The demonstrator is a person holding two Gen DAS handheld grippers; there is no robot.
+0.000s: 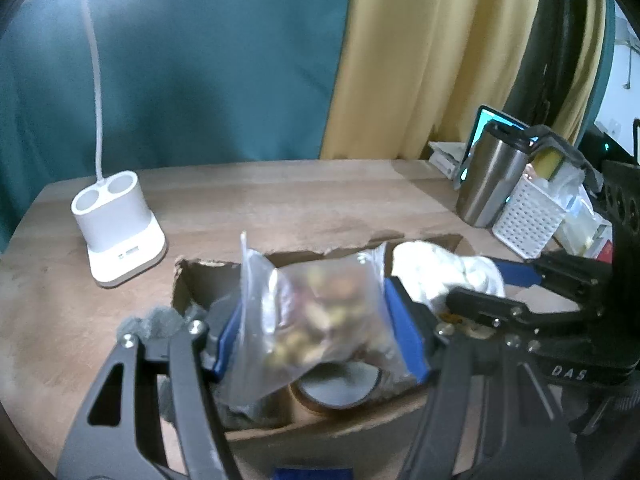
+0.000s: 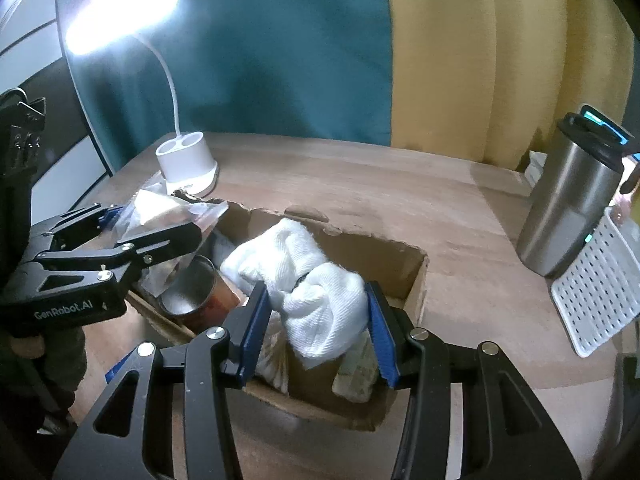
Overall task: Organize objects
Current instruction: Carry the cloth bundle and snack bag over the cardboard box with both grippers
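Nearest the cameras, the left tool [image 1: 320, 320] is clenched on a clear bag of snacks [image 1: 316, 312] and the right tool [image 2: 318, 328] is clenched on a bunched white cloth [image 2: 316, 292], both held over the open cardboard box [image 2: 404, 276] resting on the wooden surface [image 1: 280, 200]. The box already holds a tin [image 2: 200, 292] and packets, so either item may snag on the torn rim or sit proud, and the slack bag could slip in its grip. Farther off, the steel tumbler [image 2: 568, 200], white basket [image 2: 596, 300] and desk lamp [image 1: 116, 228] stand clear, though a wide swing could topple the tumbler.
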